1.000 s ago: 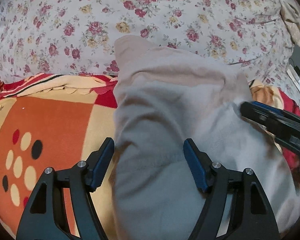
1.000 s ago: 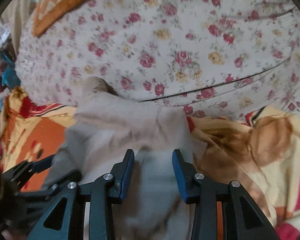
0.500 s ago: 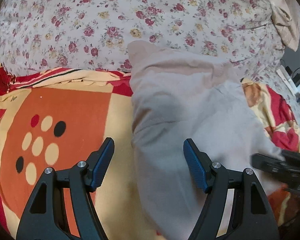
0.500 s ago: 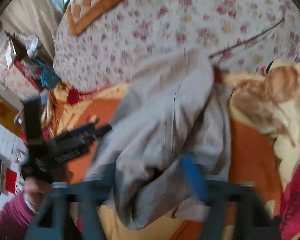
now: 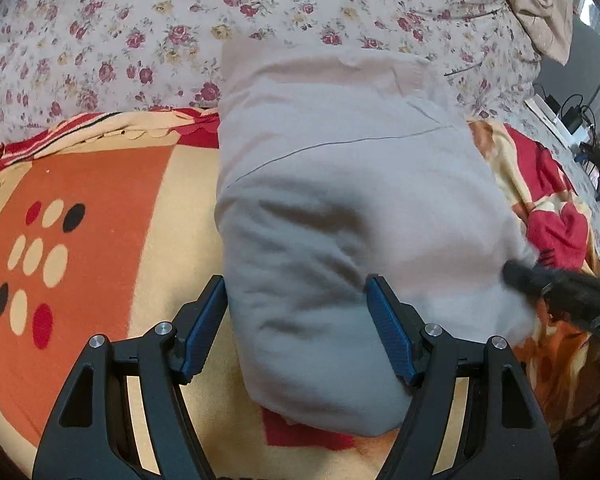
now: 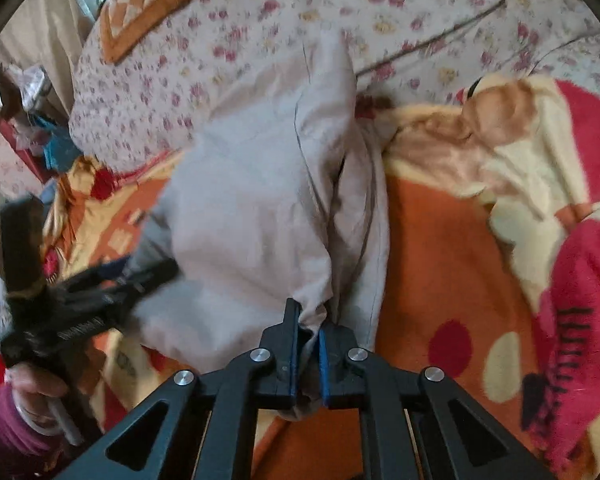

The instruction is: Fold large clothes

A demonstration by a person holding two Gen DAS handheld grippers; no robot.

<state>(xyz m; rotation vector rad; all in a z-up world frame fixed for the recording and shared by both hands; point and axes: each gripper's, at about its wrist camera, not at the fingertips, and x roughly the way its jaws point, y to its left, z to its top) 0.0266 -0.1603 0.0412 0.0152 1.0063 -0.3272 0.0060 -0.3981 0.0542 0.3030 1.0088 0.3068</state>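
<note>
The pale grey folded cotton garment (image 5: 352, 208) lies on the orange, cream and red patterned fleece blanket (image 5: 100, 216) covering the bed. The right tool (image 6: 309, 354) pinches the garment's near edge (jaws nearly together), while the left tool (image 5: 296, 324) stands open, straddling the garment's near left part.

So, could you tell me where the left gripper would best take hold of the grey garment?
Probably the near left corner of the grey garment, approached from its left edge. The left gripper is open astride that end, and the right gripper already pinches the opposite corner, so this would balance the hold.
</note>
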